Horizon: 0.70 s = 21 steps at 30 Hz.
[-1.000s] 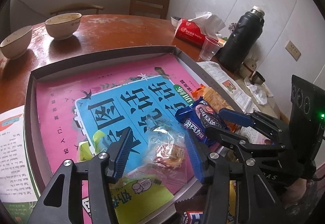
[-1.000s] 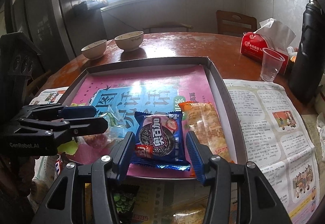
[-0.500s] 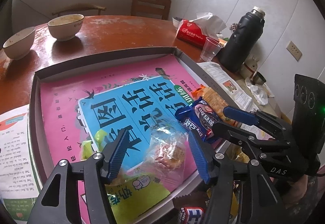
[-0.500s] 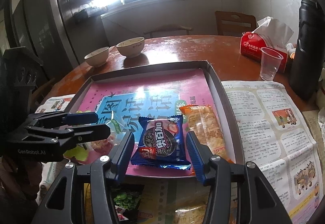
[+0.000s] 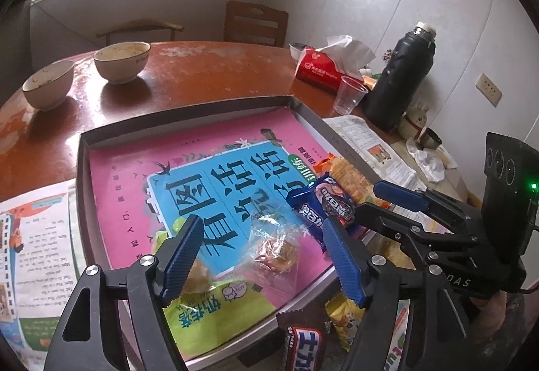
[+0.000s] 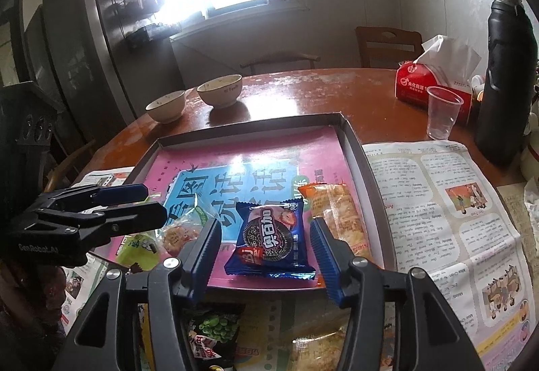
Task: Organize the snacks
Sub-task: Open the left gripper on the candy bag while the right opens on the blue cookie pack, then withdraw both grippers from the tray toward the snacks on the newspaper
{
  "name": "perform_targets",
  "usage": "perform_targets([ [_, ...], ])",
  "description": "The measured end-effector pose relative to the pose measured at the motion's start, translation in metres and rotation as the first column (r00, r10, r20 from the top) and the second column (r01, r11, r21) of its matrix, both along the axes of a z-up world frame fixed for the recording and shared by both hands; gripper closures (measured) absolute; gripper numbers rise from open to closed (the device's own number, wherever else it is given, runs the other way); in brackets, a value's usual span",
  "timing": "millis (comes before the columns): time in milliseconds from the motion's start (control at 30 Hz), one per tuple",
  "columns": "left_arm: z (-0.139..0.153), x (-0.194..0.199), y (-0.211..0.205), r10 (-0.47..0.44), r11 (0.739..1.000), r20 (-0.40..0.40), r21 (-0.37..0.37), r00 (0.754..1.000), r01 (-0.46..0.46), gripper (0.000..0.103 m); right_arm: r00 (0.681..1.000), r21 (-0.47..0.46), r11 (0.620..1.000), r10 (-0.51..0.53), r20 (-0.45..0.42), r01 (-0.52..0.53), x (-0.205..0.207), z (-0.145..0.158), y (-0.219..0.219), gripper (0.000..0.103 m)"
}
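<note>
Tray: shallow grey cardboard tray [image 5: 188,115] on a round reddish-brown wooden counter [image 5: 209,74], its floor covered by a pink and blue printed sheet [image 5: 188,169].
Left gripper [image 5: 259,256]: jaws spread wide, having just been opening; the clear cellophane-wrapped pastry [image 5: 274,251] lies on the sheet between them, pads not touching it.
Right gripper [image 6: 266,248]: jaws spread either side of the blue cream-sandwich cookie packet [image 6: 271,238], a gap showing on both sides; packet lies flat near the tray's front edge.
Orange cracker packet [image 6: 337,216]: lies lengthwise in the tray, just beside the blue packet, along the right wall.
Row: pastry, blue packet and orange packet sit side by side across the tray front.
Outside tray: dark green-pea snack bag [image 6: 215,334] on newspaper [image 6: 448,202] below the front edge; a yellow snack packet [image 5: 343,317] also there.
Far counter: two pale ceramic bowls [image 5: 121,61], red tissue box [image 5: 323,71], clear plastic cup [image 5: 348,98], tall black thermos flask [image 5: 401,74].
</note>
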<state>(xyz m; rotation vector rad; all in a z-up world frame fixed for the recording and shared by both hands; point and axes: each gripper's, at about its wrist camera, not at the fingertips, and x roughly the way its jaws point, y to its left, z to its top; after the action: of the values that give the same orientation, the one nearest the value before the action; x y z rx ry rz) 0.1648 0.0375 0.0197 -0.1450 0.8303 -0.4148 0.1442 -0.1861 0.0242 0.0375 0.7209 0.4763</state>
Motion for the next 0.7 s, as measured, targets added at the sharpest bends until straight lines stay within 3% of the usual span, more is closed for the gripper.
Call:
perform_targets([
  [700, 0.015, -0.035, 0.009, 0.034, 0.999, 0.029, 0.021, 0.999, -0.035, 0.024, 0.997, 0.031, 1.000, 0.001, 0.078, -0.003, -0.021, 0.018, -0.006, 0.034],
])
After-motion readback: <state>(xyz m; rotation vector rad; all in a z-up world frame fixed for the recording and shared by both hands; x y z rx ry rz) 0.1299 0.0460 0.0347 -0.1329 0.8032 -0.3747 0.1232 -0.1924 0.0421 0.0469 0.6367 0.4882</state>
